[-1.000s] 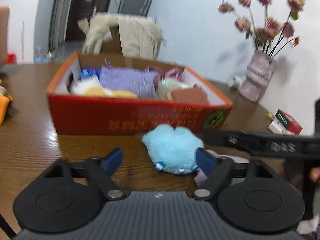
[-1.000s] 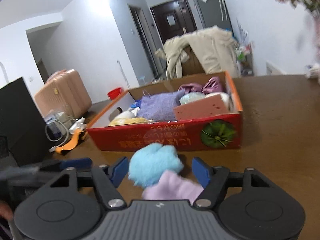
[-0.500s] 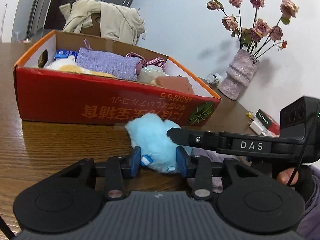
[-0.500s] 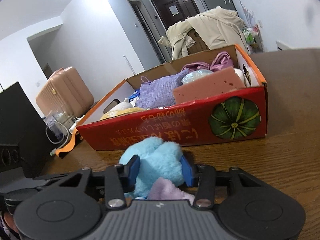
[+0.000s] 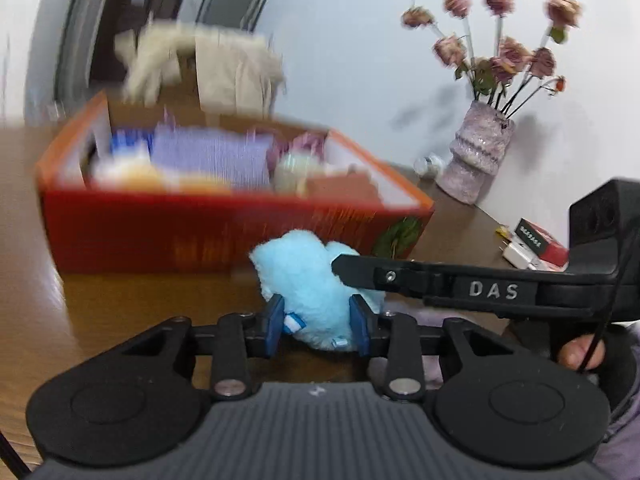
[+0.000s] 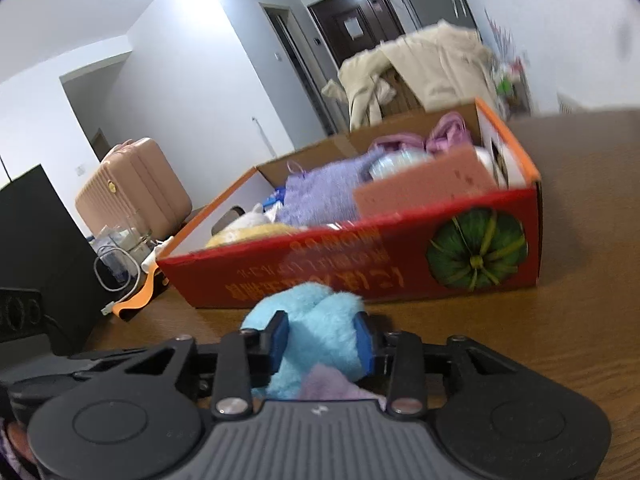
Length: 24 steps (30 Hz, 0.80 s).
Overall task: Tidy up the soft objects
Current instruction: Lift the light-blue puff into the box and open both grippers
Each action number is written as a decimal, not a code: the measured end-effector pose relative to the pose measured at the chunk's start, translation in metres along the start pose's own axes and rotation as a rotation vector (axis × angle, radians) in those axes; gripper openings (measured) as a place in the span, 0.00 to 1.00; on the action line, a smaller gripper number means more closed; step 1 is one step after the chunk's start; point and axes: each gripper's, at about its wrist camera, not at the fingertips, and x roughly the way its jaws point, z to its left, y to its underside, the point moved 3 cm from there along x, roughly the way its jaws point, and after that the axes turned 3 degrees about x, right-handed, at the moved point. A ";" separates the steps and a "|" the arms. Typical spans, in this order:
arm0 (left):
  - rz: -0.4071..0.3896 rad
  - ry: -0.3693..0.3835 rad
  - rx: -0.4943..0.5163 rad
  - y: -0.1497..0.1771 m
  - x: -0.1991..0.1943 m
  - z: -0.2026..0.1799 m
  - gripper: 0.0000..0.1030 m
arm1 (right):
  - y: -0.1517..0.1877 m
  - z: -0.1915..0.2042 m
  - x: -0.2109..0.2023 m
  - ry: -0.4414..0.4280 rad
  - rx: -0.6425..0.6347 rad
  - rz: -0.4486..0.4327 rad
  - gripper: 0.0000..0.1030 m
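1. Peach-pink hard-shell suitcase (image 6: 134, 184) stands on the floor beyond the desk's left edge, with a black cabinet (image 6: 36, 248) and a coiled white cable (image 6: 120, 268) nearer.
2. Brown wooden desk (image 6: 580, 320) carries a red and orange cardboard box (image 6: 360, 276) printed with a green pumpkin; it holds a lilac knitted cloth (image 6: 320, 196), a pink sponge block (image 6: 420, 192) and a yellow plush (image 6: 248, 232).
3. Beige coat (image 6: 432, 64) hangs over a chair behind the box.
4. At the desk's right edge sit a mottled purple vase (image 5: 480, 160) of dried roses and a small red packet (image 5: 540, 244).
5. Fluffy light-blue plush toy (image 5: 308, 280) sits just in front of the box's near wall, a pale lilac soft item (image 6: 332, 384) beside it.
6. Left gripper (image 5: 318, 326) is clenched on the plush, blue pads (image 5: 274, 324) pressing its sides.
7. Right gripper (image 6: 322, 338) pinches the same plush, crossing in from the right.
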 end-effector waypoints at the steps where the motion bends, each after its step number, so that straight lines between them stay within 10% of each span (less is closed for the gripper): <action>1: -0.034 -0.012 0.030 -0.006 -0.015 -0.008 0.34 | -0.003 0.011 -0.012 -0.006 -0.014 -0.038 0.33; 13: -0.264 0.000 0.092 -0.003 -0.209 -0.101 0.33 | 0.012 0.120 -0.197 -0.100 -0.103 -0.249 0.29; 24: -0.297 0.028 0.117 -0.014 -0.238 -0.116 0.32 | 0.010 0.142 -0.237 -0.088 -0.124 -0.285 0.29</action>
